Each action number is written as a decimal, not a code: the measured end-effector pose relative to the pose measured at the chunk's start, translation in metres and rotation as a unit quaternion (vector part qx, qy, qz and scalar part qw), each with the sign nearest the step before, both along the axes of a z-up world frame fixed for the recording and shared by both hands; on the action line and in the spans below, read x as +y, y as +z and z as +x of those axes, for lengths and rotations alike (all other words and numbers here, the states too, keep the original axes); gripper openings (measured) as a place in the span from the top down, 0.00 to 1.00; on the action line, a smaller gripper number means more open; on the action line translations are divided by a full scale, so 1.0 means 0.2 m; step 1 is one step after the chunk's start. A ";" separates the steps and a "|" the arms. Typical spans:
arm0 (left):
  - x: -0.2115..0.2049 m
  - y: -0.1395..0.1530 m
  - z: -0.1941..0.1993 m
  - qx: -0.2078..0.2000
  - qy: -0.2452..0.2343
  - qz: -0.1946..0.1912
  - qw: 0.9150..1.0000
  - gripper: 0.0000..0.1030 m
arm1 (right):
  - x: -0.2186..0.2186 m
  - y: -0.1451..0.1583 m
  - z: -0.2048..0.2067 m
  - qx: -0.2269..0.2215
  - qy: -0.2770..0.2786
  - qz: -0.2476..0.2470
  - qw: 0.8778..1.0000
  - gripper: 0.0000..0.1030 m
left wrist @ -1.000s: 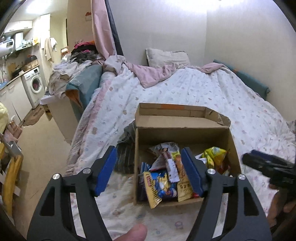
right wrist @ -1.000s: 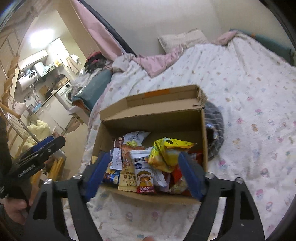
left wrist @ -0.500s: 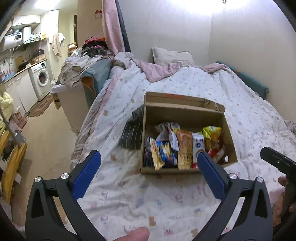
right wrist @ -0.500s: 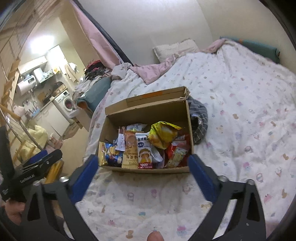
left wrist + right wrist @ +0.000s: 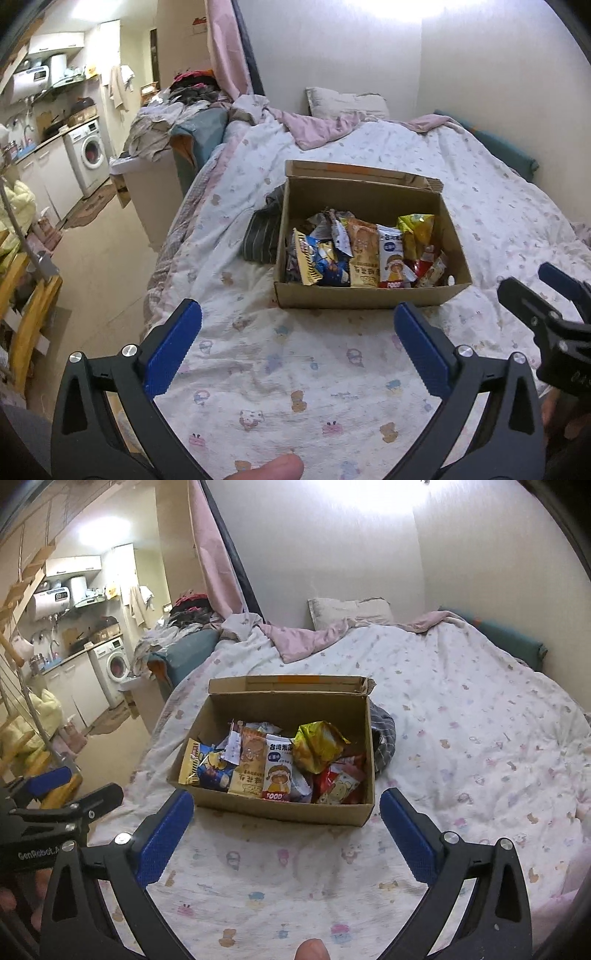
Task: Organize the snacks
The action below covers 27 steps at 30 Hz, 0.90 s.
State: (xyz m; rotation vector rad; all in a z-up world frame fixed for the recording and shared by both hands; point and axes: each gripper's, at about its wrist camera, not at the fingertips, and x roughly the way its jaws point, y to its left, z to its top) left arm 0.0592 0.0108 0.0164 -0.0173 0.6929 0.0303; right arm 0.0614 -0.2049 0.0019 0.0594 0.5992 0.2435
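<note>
An open cardboard box [image 5: 369,297] stands on the bed and holds several snack packets [image 5: 364,254], among them a yellow bag [image 5: 415,230]. It also shows in the right wrist view [image 5: 288,810] with its packets [image 5: 273,764]. My left gripper [image 5: 297,325] is open and empty, held above the quilt in front of the box. My right gripper [image 5: 286,812] is open and empty, just short of the box's near wall. Each gripper appears at the edge of the other's view.
The bed's patterned quilt [image 5: 295,369] spreads around the box. A dark striped cloth [image 5: 262,232] lies against the box's side. A pillow [image 5: 345,101] and pink blanket lie at the back. The floor and a washing machine [image 5: 88,155] are to the left.
Both grippers have pulled back from the box and opened wider. The box now looks smaller and sits farther ahead of the fingers.
</note>
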 end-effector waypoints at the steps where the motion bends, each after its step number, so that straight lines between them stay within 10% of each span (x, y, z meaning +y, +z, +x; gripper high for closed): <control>1: 0.00 -0.01 0.00 0.002 0.005 0.002 1.000 0.00 | 0.00 -0.01 0.00 0.001 -0.001 -0.001 1.000 0.00; 27: 0.01 -0.03 0.02 0.007 0.009 -0.001 1.000 0.00 | -0.05 -0.04 0.03 0.019 -0.020 0.018 0.999 0.00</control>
